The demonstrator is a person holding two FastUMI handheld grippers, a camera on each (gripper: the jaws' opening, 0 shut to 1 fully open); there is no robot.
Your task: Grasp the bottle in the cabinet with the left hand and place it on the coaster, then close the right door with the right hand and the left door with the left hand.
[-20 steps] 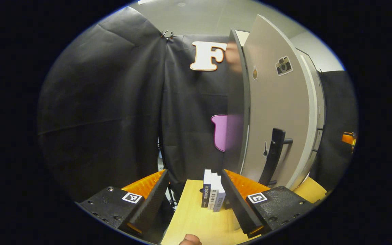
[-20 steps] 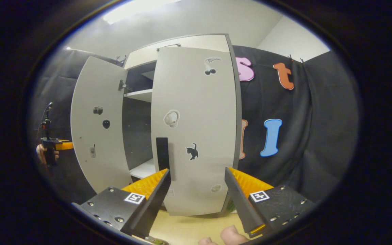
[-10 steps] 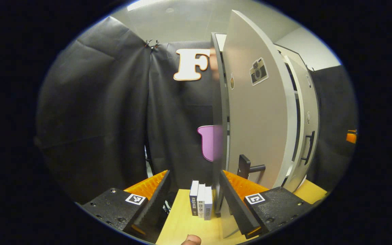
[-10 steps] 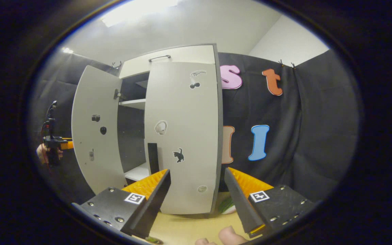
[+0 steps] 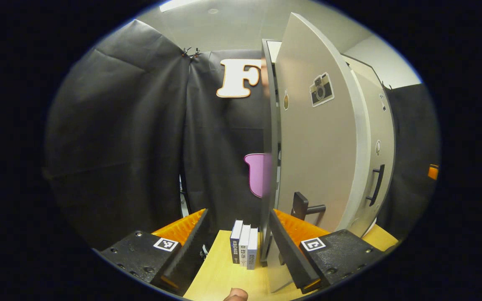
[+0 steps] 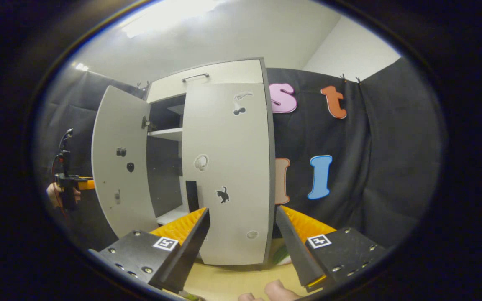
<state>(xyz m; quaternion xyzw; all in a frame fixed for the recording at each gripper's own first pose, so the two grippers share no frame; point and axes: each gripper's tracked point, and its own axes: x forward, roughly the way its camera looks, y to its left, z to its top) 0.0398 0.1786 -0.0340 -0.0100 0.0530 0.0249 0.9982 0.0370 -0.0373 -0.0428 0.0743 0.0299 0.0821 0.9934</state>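
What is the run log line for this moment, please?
right door: shut | left door: open | left hand-held gripper: open, empty | right hand-held gripper: open, empty

So the pale grey right cabinet door (image 6: 228, 175) now sits flush with the cabinet front, where a second ago it hung ajar. The right gripper (image 6: 243, 240) is further back from it than before. In the left gripper view, the grey left door (image 5: 316, 142) looks more edge-on, and the three upright books (image 5: 244, 247) sit lower.
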